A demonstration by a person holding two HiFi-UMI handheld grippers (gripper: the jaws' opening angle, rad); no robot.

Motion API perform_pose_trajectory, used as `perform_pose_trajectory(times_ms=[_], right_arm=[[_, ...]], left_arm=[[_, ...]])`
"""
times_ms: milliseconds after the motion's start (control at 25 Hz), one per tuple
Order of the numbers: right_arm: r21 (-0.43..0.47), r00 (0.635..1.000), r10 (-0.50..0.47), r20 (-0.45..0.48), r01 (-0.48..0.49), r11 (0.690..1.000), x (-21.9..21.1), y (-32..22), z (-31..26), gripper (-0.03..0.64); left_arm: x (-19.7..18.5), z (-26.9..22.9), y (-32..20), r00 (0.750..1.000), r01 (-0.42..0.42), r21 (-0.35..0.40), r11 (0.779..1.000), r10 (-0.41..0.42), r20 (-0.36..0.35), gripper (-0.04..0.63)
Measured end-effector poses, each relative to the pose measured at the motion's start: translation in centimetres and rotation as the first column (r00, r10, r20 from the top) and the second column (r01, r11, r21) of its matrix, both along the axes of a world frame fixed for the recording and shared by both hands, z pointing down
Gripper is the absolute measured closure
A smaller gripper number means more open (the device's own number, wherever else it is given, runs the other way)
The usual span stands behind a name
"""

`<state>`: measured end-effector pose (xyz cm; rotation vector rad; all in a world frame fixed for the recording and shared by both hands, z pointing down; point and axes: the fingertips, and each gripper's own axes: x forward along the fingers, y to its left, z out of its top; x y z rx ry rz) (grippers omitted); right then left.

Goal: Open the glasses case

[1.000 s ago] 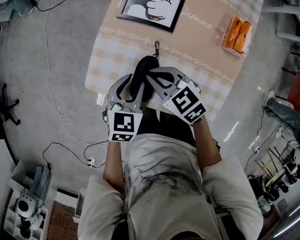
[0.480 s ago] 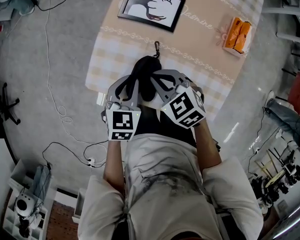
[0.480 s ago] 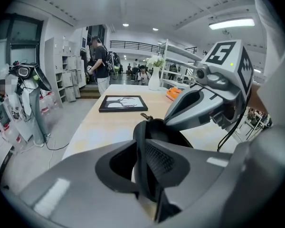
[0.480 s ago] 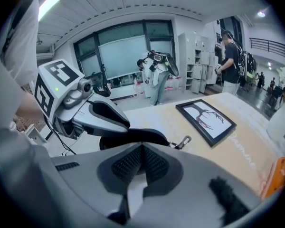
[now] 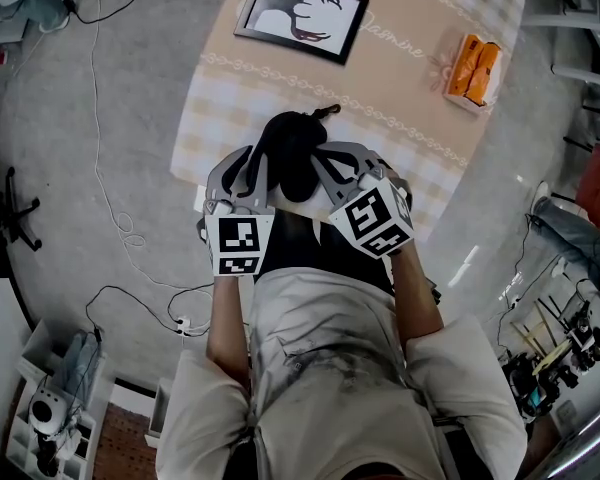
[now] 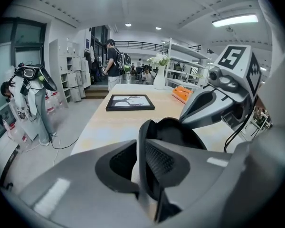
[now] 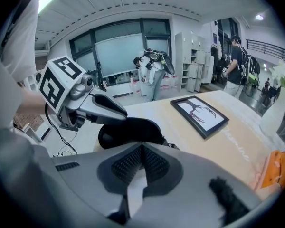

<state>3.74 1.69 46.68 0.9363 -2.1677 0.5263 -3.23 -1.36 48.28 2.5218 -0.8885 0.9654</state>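
At beige checked table's near edge, we are clamping black oval fabric case's rim, left gripper just closing; right gripper's jaws together.

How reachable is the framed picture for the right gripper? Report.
Probably yes: only bare tablecloth lies between the right gripper and the framed picture. The glasses case, clamped by the left gripper, sits to one side.

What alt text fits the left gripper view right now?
The left gripper, whose jaws have just been closing, pinches the rim of the black glasses case, which gapes slightly. The right gripper reaches its far half; a framed picture lies beyond on the table.
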Motion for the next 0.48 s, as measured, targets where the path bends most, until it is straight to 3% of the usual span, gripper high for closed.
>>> perform_pose_trajectory(times_ms=[160, 240, 480], right_arm=[[-0.027, 0.999, 0.015, -0.029, -0.016, 1.0, 0.9, 0.5, 0.9, 0.601], [-0.059, 0.998, 0.017, -0.053, -0.02, 0.998, 1.6, 1.1, 2.0, 0.601], [-0.079, 0.998, 0.064, -0.013, -0.065, 0.995, 2.3, 1.6, 3.6, 0.601]], left_arm=[[-0.5, 0.6, -0.6, 0.999, 0.033, -0.009, 0.999, -0.033, 0.019, 0.53], [-0.9, 1.2, -1.0, 0.997, 0.054, -0.012, 0.998, -0.053, 0.048, 0.565], [-0.9, 2.7, -1.7, 0.997, 0.057, -0.019, 0.998, -0.056, 0.044, 0.563]])
